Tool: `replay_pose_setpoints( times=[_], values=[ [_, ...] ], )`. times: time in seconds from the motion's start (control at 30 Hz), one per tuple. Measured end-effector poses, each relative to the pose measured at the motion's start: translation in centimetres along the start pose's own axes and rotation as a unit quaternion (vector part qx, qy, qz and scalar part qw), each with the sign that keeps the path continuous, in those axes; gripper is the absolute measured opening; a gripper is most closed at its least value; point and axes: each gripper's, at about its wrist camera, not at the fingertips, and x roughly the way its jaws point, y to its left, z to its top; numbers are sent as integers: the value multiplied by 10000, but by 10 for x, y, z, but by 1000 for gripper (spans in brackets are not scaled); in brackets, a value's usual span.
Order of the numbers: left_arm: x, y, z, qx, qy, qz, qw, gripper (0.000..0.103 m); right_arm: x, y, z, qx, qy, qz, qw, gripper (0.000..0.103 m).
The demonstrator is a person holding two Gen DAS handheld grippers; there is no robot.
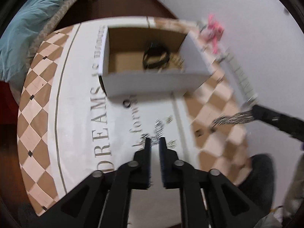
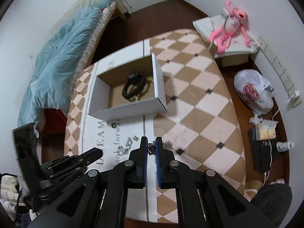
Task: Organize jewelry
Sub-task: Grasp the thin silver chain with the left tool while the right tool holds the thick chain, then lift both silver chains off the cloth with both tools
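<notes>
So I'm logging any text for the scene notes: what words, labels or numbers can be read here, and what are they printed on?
"DREAMS", grey capitals on the white band of the mat.
"forw…", a script word on the same band beside it, partly covered by loose silver jewelry; the rest is unreadable.
More capitals along the white box on the mat: too blurred to read.
Red print on the white plastic bag: too small to read.

— Any writing to read here?
— Yes, grey lettering printed on the white band of the mat [image 1: 79,87]. The left wrist view gives "DREAMS" in capitals.
— Anything more?
— A second line beside it in script; only "for" is plain, the rest is blurred or covered by the box [image 1: 152,83].
— And the right wrist view?
— "EAM" and "forw" on the same band.
</notes>
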Motion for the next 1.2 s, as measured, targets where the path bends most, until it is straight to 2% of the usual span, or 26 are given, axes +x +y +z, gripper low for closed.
replay_pose_setpoints(
  times=[0.03,0.07,0.1,0.33,0.37,0.43,0.47,0.53,0.57,0.6,0.63,0.9,1.2],
  values=[
    [11,-1,2,64,126,115,9998,42,5,-2,-3,15,55,-43,10000,8],
    [16,-1,3,110,204,150,9996,79,9,-5,-5,27,106,-83,9999,8],
    [23,-3,6,175,278,195,9993,89,12,-8,-7,37,139,-121,9998,8],
    [51,-27,17,776,506,615,9938,89,33,-26,-17,238,242,-417,9986,8],
    [54,-29,18,792,557,617,9934,87,35,-28,-18,265,254,-438,9984,8],
    [61,-35,19,840,647,596,9926,70,40,-31,-19,289,276,-497,9980,8],
    [64,-37,20,854,701,605,9920,53,42,-32,-18,281,284,-535,9978,8],
    [66,-43,20,977,677,724,9903,40,48,-33,-20,277,317,-621,9972,8],
    [66,-46,21,1015,669,731,9899,28,51,-34,-20,279,349,-655,9968,8],
    [65,-49,22,1030,668,703,9900,10,55,-35,-21,280,372,-696,9965,8],
    [65,-51,22,1031,690,680,9899,6,58,-36,-22,290,395,-719,9962,8],
    [56,-41,20,857,536,484,9937,3,61,-36,-26,315,421,-705,9961,8],
    [-3,-5,3,184,127,53,9997,3,29,-26,-18,222,194,-434,9986,8]
  ],
)
